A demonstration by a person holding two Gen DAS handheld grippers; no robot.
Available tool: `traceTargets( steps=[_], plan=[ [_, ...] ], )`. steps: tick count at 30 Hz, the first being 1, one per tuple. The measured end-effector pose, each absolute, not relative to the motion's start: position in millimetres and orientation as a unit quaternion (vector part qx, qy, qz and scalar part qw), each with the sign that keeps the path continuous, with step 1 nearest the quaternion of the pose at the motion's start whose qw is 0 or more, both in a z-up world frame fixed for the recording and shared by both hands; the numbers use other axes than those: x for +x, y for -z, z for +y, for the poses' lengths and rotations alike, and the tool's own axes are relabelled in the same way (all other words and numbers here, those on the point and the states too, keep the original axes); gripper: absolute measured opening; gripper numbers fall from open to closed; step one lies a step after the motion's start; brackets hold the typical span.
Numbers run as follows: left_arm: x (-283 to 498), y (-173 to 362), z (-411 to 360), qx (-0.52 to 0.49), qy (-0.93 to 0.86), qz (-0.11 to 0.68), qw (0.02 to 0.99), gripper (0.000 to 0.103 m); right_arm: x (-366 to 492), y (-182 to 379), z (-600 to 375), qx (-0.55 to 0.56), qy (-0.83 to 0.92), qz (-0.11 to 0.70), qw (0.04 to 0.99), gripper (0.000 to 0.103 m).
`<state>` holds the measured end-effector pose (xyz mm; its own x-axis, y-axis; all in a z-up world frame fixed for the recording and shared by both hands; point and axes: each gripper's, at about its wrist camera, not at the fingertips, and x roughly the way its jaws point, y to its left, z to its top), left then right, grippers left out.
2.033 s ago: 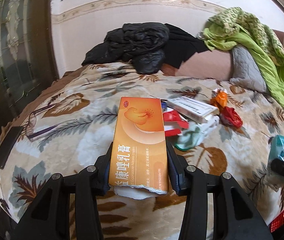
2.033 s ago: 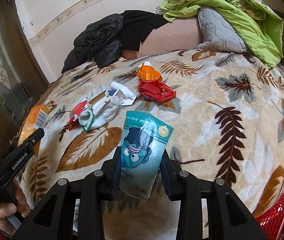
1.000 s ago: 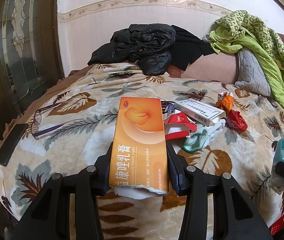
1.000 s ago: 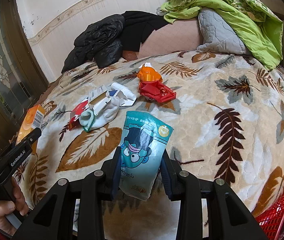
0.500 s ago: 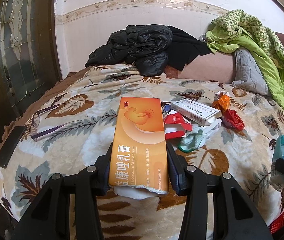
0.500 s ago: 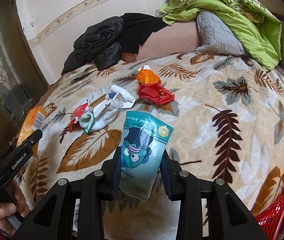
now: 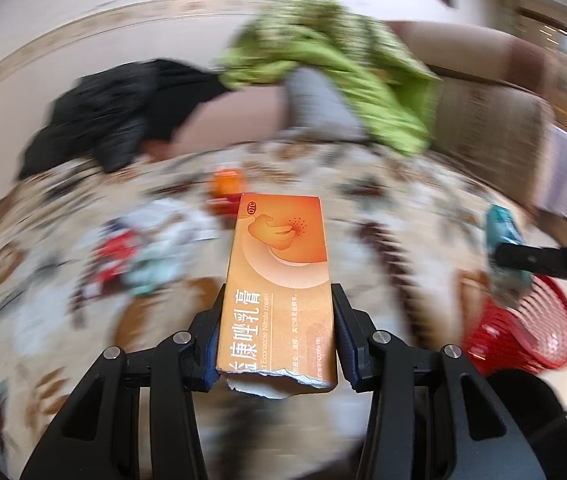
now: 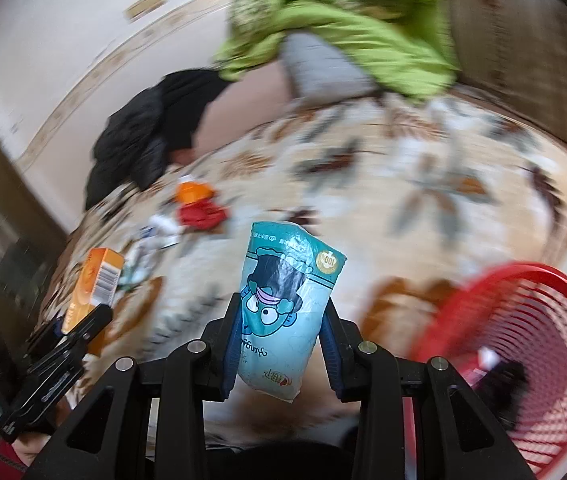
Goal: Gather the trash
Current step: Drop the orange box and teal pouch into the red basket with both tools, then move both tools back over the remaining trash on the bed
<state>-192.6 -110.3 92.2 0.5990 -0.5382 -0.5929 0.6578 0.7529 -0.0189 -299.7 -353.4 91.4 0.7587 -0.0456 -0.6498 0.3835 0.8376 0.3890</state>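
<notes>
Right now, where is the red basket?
The red basket sits at the lower right of the right wrist view, beside the bed's leafy blanket, right of the blue bag.

Both wrist cams look fwd over the bed (image 7: 383, 208); both share red basket (image 8: 523, 340).

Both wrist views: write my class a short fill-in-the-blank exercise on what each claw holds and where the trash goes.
1. The left claw is shut on an ____ box.
2. The right claw grips a teal ____ printed with a cartoon face.
3. The basket to the right is ____ in colour.

Missing words: orange; packet; red
</notes>
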Motion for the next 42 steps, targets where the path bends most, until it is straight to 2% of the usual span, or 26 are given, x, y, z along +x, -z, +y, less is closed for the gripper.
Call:
traceTargets(
  steps=[10, 14, 16, 18, 27, 34, 42],
  plan=[
    [-281.5, -106.5, -264.2, 0.147, 0.548, 0.328, 0.756, 0.045, -413.1, -76.7, -445.8, 0.333, 0.24, 0.298, 0.862, 0.039],
    [-293.7, -98.8, -311.2, 0.166, 0.569, 0.348, 0.726, 0.046, -429.2, -70.4, -459.4, 0.352, 0.246, 0.298, 0.852, 0.048],
    [-295.1, -93.5, -324.8, 0.169, 0.571, 0.361, 0.718, 0.067, -435.1, -68.4, -463.6, 0.352, 0.251, 0.3, 0.85, 0.054],
    [-297.0, -92.2, -329.6, 0.164, 0.567, 0.363, 0.721, 0.07, -442.7, -68.3, -466.9, 0.352, 0.261, 0.295, 0.849, 0.058],
    [-275.7, -97.7, -287.1, 0.145, 0.525, 0.362, 0.756, 0.071, -426.0, -77.3, -456.8, 0.338, 0.242, 0.293, 0.861, 0.059],
    [-231.5, -101.0, -215.7, 0.123, 0.442, 0.359, 0.813, 0.071, -352.3, -88.4, -403.5, 0.288, 0.164, 0.319, 0.888, 0.06],
    [-157.5, -102.4, -103.0, 0.042, 0.325, 0.381, 0.865, 0.071, -264.3, -94.7, -319.6, 0.22, 0.063, 0.354, 0.907, 0.06]
  ],
)
